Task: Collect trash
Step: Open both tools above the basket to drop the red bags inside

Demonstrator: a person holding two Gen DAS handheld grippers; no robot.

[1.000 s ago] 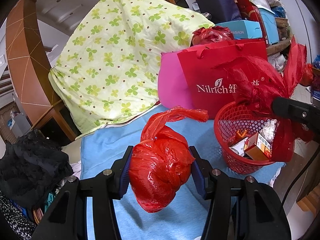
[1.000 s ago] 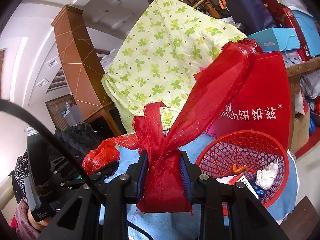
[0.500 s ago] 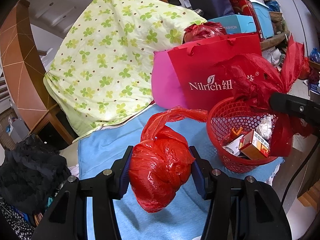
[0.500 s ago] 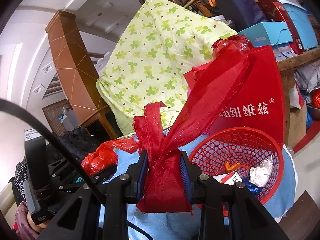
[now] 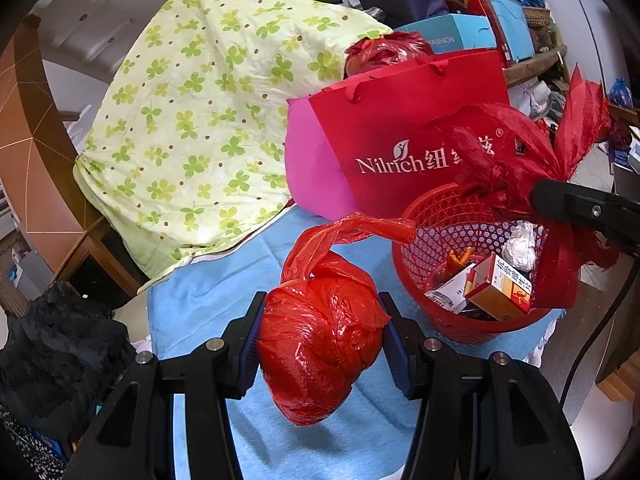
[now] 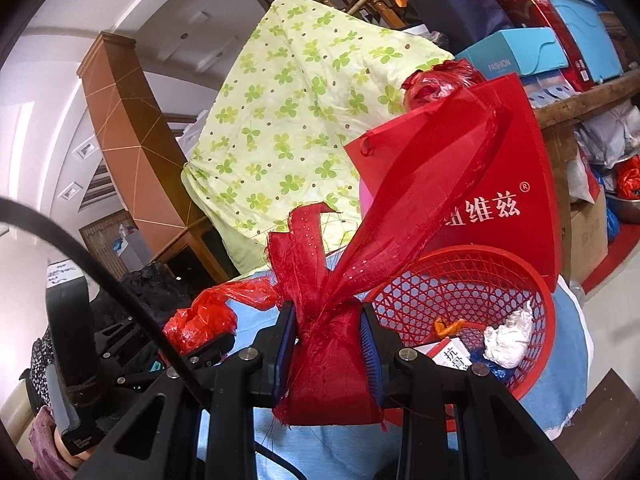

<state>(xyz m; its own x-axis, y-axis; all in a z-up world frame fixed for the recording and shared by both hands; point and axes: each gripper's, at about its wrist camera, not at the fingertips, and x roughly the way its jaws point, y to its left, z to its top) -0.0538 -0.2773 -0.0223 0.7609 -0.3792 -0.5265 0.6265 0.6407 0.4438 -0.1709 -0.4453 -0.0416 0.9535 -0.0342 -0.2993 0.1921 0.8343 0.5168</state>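
My left gripper (image 5: 322, 340) is shut on a knotted red plastic bag (image 5: 320, 344), held above the blue cloth (image 5: 208, 304). To its right stands a red mesh basket (image 5: 436, 316) with small cartons (image 5: 500, 288) and crumpled white paper (image 5: 520, 248) inside. My right gripper (image 6: 328, 344) is shut on a bunch of red gauze ribbon (image 6: 332, 360), whose long tail (image 6: 420, 216) sticks up. It hangs at the near left rim of the basket (image 6: 532, 368). From the left wrist view the ribbon (image 5: 560, 264) drapes over the basket's right side.
A red paper bag (image 5: 408, 128) with a pink one (image 5: 308, 168) stands behind the basket. A green clover-print quilt (image 5: 208, 112) lies heaped at the back left. Boxes (image 5: 452, 40) pile at the back right, and dark clothes (image 5: 52, 344) lie at the left.
Both grippers have moved a little forward and down toward the basket, still holding their loads. The basket and red paper bag now sit lower and closer in both views.
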